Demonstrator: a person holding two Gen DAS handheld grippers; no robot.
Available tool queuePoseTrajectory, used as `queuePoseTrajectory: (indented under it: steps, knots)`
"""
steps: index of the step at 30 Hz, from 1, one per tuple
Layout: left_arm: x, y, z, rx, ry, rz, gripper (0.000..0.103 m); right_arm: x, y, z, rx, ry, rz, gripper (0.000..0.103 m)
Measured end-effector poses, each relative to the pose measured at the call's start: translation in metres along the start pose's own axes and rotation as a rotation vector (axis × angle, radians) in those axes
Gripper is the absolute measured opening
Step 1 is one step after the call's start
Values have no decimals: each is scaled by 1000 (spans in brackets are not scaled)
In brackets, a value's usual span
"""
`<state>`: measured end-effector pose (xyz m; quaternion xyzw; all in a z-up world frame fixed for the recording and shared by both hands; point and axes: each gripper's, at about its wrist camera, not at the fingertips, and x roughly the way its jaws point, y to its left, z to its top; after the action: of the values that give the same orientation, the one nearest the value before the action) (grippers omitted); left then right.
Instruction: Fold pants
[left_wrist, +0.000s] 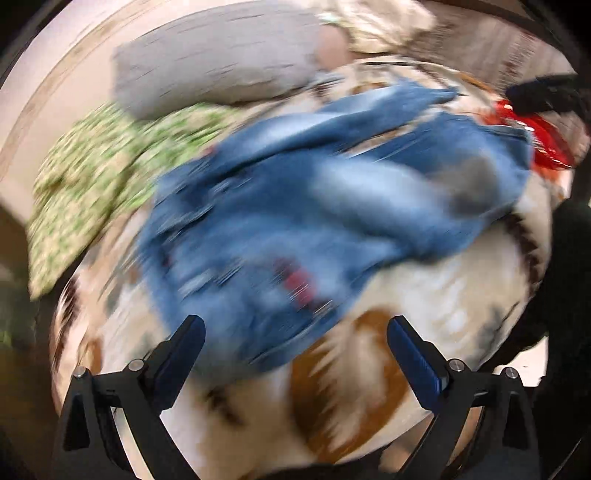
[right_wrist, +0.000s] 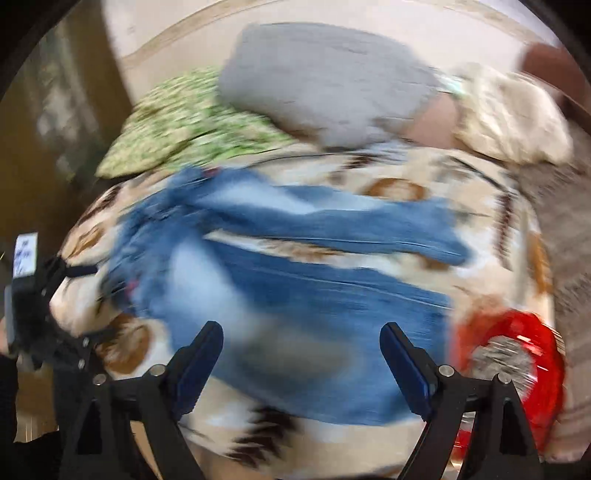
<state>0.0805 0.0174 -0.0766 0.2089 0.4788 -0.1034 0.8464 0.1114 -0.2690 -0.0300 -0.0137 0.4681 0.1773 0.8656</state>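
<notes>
Blue denim pants (left_wrist: 295, 206) lie rumpled on a patterned cream and brown blanket (left_wrist: 443, 295); both views are motion-blurred. My left gripper (left_wrist: 295, 328) is open and empty, just short of the waist end. In the right wrist view the pants (right_wrist: 295, 280) spread with two legs running right. My right gripper (right_wrist: 301, 334) is open and empty above the near leg. The left gripper (right_wrist: 48, 288) shows at the left edge of that view. The right gripper (left_wrist: 546, 94) appears dark at the upper right of the left wrist view.
A grey pillow (left_wrist: 218, 70) and a green-patterned pillow (left_wrist: 92, 173) lie beyond the pants. A beige cushion (right_wrist: 513, 114) sits at the far right. A red translucent object (right_wrist: 517, 373) rests on the blanket by the leg ends.
</notes>
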Motion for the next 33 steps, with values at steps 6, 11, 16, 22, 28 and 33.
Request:
queuePoseTrajectory:
  steps: [6,11,16,22,28,33]
  knots:
    - [13,56,-39,-125,27,43,99,55,112,0,-202,70,187,88]
    - [36,64,-38,-113,21,21,99,99,177,-5,-343,96,201,88]
    - [67,58,-34,-35,56,-24,73,151,195,-2,-371,166,153,85]
    - [54,69,-35,-47,52,-180,23,178,200,-4,-376,240,178,34]
    - [2,109,-67,-109,12,-143,20,138,237,-7,-453,189,308,26]
    - [15,110,-111,-120,111,-137,20,151,271,-28,-498,230,368,26]
